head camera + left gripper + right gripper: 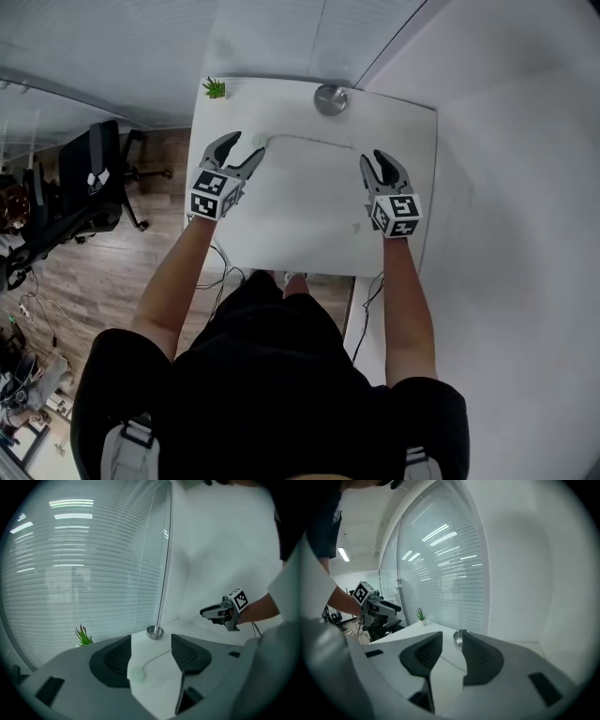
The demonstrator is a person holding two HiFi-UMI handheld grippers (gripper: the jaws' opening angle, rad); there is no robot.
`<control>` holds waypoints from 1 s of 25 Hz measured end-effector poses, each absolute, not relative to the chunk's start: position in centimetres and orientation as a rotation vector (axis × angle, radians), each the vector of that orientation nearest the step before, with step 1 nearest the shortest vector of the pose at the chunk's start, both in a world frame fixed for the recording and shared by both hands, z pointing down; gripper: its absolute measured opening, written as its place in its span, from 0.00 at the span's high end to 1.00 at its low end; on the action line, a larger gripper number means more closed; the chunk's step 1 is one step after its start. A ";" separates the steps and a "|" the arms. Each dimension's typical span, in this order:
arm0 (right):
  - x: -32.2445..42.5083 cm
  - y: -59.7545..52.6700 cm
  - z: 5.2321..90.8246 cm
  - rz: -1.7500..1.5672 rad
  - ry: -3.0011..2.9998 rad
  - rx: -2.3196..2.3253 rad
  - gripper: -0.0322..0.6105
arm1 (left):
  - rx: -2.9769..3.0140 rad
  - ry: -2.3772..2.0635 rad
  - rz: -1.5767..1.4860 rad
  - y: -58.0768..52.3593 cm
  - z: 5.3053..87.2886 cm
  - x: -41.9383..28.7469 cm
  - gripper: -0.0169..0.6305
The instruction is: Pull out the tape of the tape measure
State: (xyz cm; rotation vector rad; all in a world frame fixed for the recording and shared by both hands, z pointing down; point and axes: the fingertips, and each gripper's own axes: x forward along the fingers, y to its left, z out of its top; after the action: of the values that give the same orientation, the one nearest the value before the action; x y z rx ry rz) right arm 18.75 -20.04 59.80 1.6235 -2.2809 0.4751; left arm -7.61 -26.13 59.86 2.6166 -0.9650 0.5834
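A small round white tape measure case (260,141) lies on the white table (309,234), and its thin pale tape (309,140) runs right across the tabletop. My left gripper (246,145) is open beside the case; in the left gripper view the case (137,673) lies low between the spread jaws, untouched, with the tape (157,656) leading away. My right gripper (375,157) is open with a narrow gap, just short of the tape's right end, holding nothing. In the right gripper view the tape (450,660) crosses the table between the jaws.
A round metal dish (330,99) sits at the table's far edge against the window blinds. A little green plant (215,89) stands at the far left corner. An office chair (98,183) and cables are on the wooden floor to the left. A white wall is to the right.
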 end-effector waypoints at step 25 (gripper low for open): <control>10.8 -9.6 38.9 0.150 -2.701 1.545 0.95 | 2.938 -0.848 0.262 -13.2 40.4 -2.2 0.69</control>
State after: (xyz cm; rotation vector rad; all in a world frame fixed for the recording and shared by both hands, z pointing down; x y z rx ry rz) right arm 10.77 -9.56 38.93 1.5445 -2.7009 0.1499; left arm -2.16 -13.16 40.38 2.9383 -0.8479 0.2616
